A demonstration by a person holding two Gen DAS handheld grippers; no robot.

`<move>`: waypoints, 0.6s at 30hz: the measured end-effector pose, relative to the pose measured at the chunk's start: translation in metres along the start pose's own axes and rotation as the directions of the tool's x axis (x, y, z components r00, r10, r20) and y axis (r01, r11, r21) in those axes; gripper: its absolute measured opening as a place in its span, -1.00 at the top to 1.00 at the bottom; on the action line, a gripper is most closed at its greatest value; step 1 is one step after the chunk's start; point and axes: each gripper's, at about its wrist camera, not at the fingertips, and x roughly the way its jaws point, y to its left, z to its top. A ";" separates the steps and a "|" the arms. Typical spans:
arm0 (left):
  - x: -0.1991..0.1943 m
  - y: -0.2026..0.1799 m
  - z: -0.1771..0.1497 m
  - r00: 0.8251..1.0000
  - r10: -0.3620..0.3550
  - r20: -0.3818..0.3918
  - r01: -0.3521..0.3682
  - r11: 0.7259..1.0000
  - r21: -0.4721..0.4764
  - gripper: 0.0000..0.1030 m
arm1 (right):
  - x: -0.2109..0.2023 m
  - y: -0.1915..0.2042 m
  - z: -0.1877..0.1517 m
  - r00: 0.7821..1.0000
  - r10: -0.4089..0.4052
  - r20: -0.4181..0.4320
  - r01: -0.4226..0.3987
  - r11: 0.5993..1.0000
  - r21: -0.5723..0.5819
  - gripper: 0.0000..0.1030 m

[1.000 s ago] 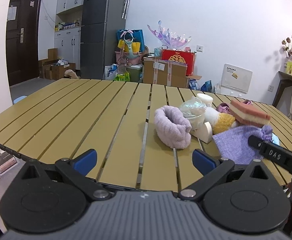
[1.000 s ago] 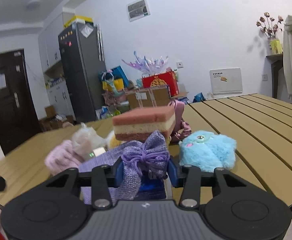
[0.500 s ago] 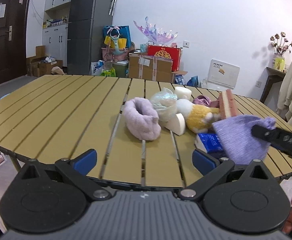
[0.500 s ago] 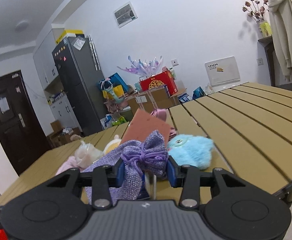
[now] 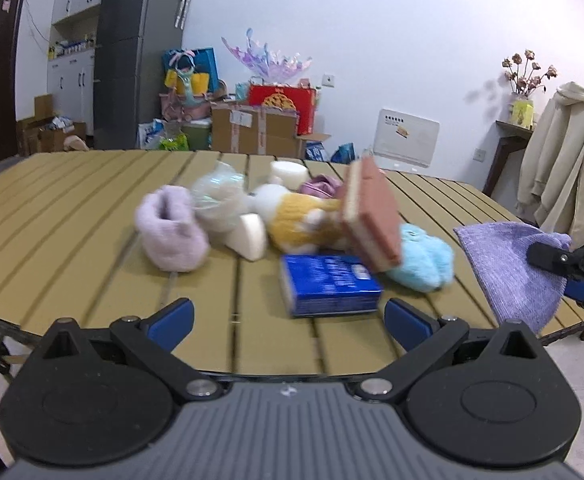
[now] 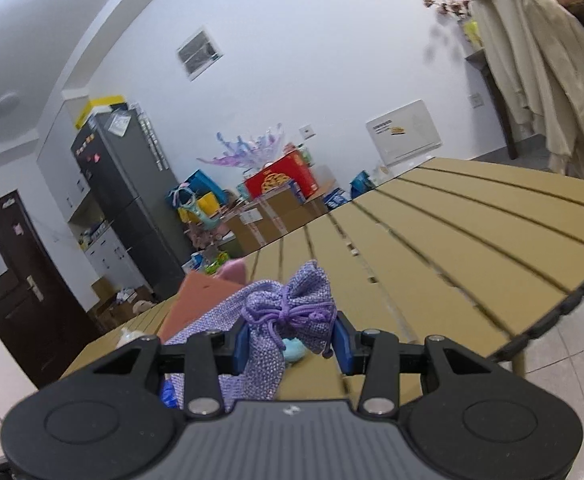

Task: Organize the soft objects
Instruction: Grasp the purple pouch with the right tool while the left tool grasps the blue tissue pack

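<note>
We see the right gripper clamped on the gathered neck of a purple drawstring pouch — the blue pads press it from both sides, and the pouch's body hangs down and to the left. From the left wrist view the same pouch hangs in the air past the right end of the wooden slatted table, clear of the tabletop. Our left gripper stands wide open with nothing between its jaws, near the table's front edge. On the table a cluster lies close together: a lilac fuzzy slipper, a white-and-yellow plush toy, a tilted layered sponge, a blue tissue pack and a light-blue fluffy toy — the sponge leans over the tissue pack.
</note>
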 end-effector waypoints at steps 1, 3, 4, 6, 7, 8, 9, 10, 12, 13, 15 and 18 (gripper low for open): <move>0.005 -0.007 0.001 1.000 -0.007 -0.007 0.007 1.000 0.002 -1.00 | -0.002 -0.004 0.001 1.000 -0.011 0.005 0.011 1.000 0.000 0.22; 0.013 -0.016 0.001 1.000 -0.016 -0.009 0.016 1.000 0.012 -1.00 | -0.003 -0.011 0.002 0.999 -0.036 0.015 0.036 0.999 -0.002 0.22; 0.017 -0.021 0.000 1.000 -0.006 -0.009 0.006 1.000 0.017 -1.00 | -0.004 -0.016 0.003 0.999 -0.044 0.020 0.044 0.999 0.002 0.22; 0.026 -0.029 0.001 1.000 0.013 -0.017 -0.013 1.000 0.022 -1.00 | -0.002 -0.024 0.004 0.999 -0.048 0.026 0.048 0.999 0.023 0.22; 0.030 -0.032 0.002 1.000 0.017 -0.022 -0.016 1.000 0.026 -1.00 | -0.001 -0.027 0.007 0.998 -0.049 0.030 0.048 0.998 0.031 0.22; 0.035 -0.036 0.003 0.999 0.024 -0.024 -0.023 0.999 0.032 -1.00 | 0.001 -0.029 0.007 0.998 -0.049 0.035 0.048 0.998 0.033 0.22; 0.039 -0.039 0.004 0.999 0.036 -0.026 -0.035 0.999 0.038 -1.00 | 0.004 -0.031 0.007 0.998 -0.049 0.037 0.048 0.998 0.030 0.22; 0.043 -0.041 0.005 0.999 0.045 -0.028 -0.043 0.998 0.042 -1.00 | 0.006 -0.033 0.006 0.998 -0.049 0.036 0.048 0.998 0.030 0.22; 0.053 -0.045 0.007 0.998 0.066 -0.024 -0.064 0.997 0.051 -1.00 | 0.008 -0.034 0.005 0.998 -0.046 0.031 0.045 0.998 0.033 0.22; 0.057 -0.045 0.008 0.996 0.084 -0.025 -0.082 0.995 0.058 -1.00 | 0.010 -0.035 0.005 0.998 -0.047 0.029 0.046 0.998 0.033 0.22; 0.067 -0.048 0.010 0.991 0.126 -0.037 -0.123 0.990 0.075 -1.00 | 0.014 -0.035 0.005 0.998 -0.048 0.030 0.048 0.999 0.027 0.22; 0.080 -0.048 0.011 0.987 0.143 -0.074 -0.137 0.988 0.077 -1.00 | 0.020 -0.035 0.002 0.999 -0.046 0.028 0.045 0.999 0.017 0.22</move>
